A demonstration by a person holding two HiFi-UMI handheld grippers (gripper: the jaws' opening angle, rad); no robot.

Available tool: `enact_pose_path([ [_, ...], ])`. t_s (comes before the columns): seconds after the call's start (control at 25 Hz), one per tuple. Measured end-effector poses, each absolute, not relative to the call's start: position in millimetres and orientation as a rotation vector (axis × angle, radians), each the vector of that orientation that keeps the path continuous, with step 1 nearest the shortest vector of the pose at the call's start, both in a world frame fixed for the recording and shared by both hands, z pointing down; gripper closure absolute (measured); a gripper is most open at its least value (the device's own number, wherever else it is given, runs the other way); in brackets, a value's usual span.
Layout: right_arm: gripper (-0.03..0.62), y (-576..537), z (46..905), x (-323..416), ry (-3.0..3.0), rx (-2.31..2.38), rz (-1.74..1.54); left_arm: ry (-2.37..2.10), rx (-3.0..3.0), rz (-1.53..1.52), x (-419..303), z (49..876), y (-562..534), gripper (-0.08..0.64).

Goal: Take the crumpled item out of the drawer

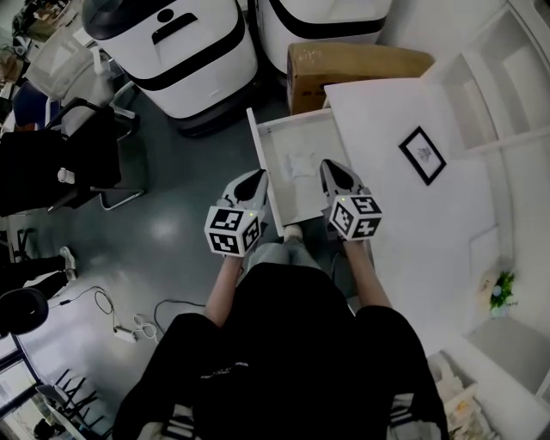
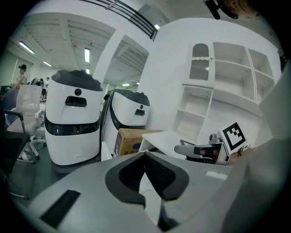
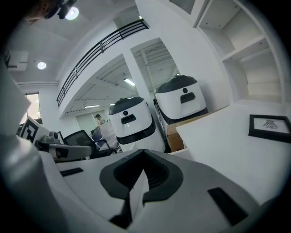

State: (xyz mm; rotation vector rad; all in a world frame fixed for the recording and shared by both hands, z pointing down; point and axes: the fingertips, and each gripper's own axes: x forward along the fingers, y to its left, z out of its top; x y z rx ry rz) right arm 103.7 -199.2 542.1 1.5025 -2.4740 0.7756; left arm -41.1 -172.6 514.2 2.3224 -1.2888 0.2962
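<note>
In the head view a white drawer stands pulled out from the white desk. A pale crumpled item lies on its floor. My left gripper hangs over the drawer's left wall and my right gripper over its right side, both above the near end. In the left gripper view the left gripper has its dark pads pressed together with nothing between them. The right gripper looks the same in its own view. The crumpled item shows in neither gripper view.
Two large white machines and a cardboard box stand beyond the drawer. A framed picture lies on the desk, with white shelves behind it. A black chair and floor cables are at the left.
</note>
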Motion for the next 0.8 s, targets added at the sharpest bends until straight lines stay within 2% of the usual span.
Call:
enact_pose_path([
  [0.64, 0.598, -235.5, 693.5, 96.1, -2.147, 1.404, 1.019, -1.171, 2.270, 0.364, -26.8, 567.6, -216.7, 0.561],
  [0.72, 0.551, -238.1, 713.3, 96.0, -2.102, 1.392, 1.044, -1.161, 2.268, 0.361, -26.5, 571.5, -219.2, 0.561],
  [0.8, 0.541, -240.5, 730.8, 96.0, -2.063, 1.384, 1.070, -1.152, 2.265, 0.355, -25.9, 574.3, -220.5, 0.561],
])
